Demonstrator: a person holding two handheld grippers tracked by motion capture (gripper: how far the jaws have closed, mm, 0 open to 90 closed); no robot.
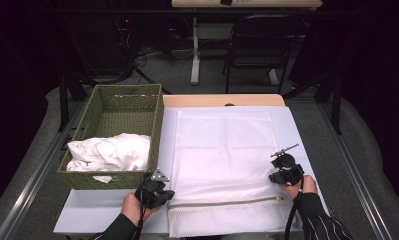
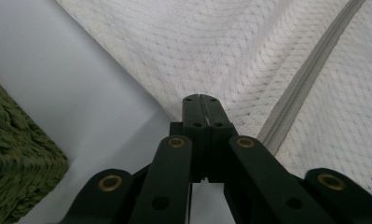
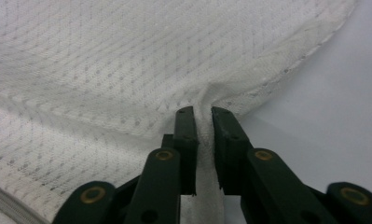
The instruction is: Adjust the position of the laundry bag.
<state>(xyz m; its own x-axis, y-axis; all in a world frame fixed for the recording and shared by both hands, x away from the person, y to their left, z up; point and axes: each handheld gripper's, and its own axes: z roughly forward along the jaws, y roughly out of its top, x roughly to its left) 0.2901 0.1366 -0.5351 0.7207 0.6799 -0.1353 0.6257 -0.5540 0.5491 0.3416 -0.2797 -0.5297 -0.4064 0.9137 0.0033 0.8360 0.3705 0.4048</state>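
Both grippers are pinching the flat white mesh laundry bag (image 1: 222,150): left gripper (image 2: 202,100) clamping its edge, right gripper (image 3: 203,114) squeezing a bunched fold.

From my station, the green woven basket (image 1: 118,107) walled off the left side, standing just beside my left gripper (image 1: 156,190), with white cloth (image 1: 111,152) heaped in its near half. The surface (image 1: 284,117) lay bare along the right edge, past my right gripper (image 1: 284,170). The mesh bag (image 1: 222,150) between them lay flat, easy to pass over.
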